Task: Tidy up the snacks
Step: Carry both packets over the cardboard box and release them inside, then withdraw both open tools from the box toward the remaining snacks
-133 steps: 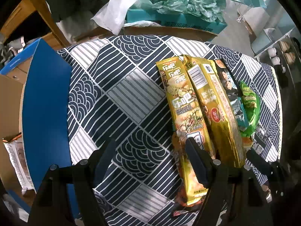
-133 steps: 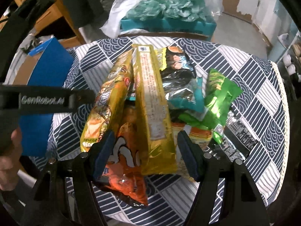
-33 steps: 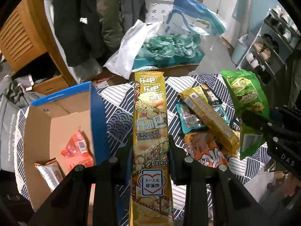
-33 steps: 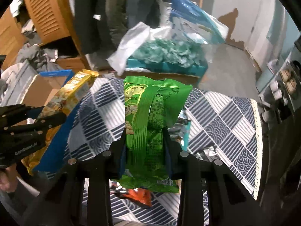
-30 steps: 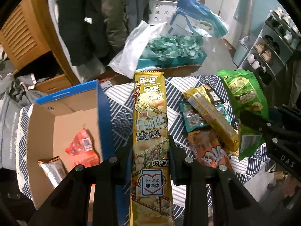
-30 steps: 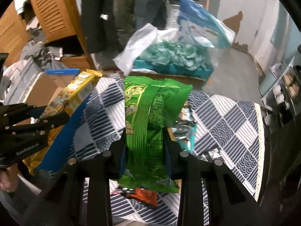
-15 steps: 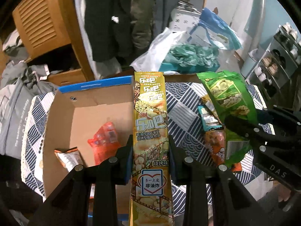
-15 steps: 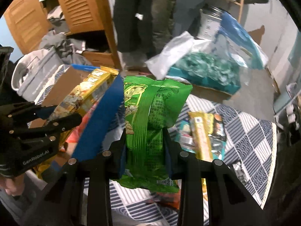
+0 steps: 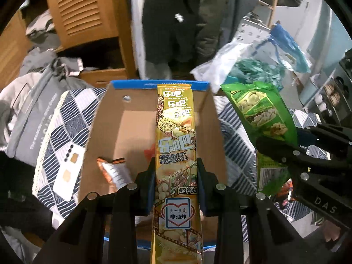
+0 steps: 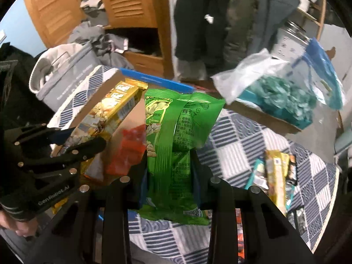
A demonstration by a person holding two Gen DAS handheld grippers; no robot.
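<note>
At the far left a grey bag (image 9: 28,118) slumps against the edge of the bench (image 9: 59,132), which wears a navy-and-white patterned cloth; a white card (image 9: 69,173) lies on that cloth just beside the open cardboard box (image 9: 132,129) with its blue rim. Inside the box, near its left wall, rests an orange-and-silver snack packet (image 9: 114,171), and a red packet (image 10: 129,151) lies further in, partly hidden. The left gripper (image 9: 175,182) pinches a long gold snack pack (image 9: 176,145) across its lower part, both jaws pressed flat on the wrapper, so the pack stands up along the fingers and hangs over the box's interior. To its right, the right gripper (image 10: 170,176) is clamped on a green snack bag (image 10: 176,132), squeezing it at the middle; the bag is held in the air over the box's right wall and the cloth beside it. Further right on the bench lies the rest of the heap: a second gold pack (image 10: 275,176) with a teal packet (image 10: 253,178) beside it and a dark wrapper at its right, all touching. Beyond the bench's far right edge sits a teal box (image 10: 281,103) stuffed with crumpled green plastic, under a white bag (image 10: 242,74).
</note>
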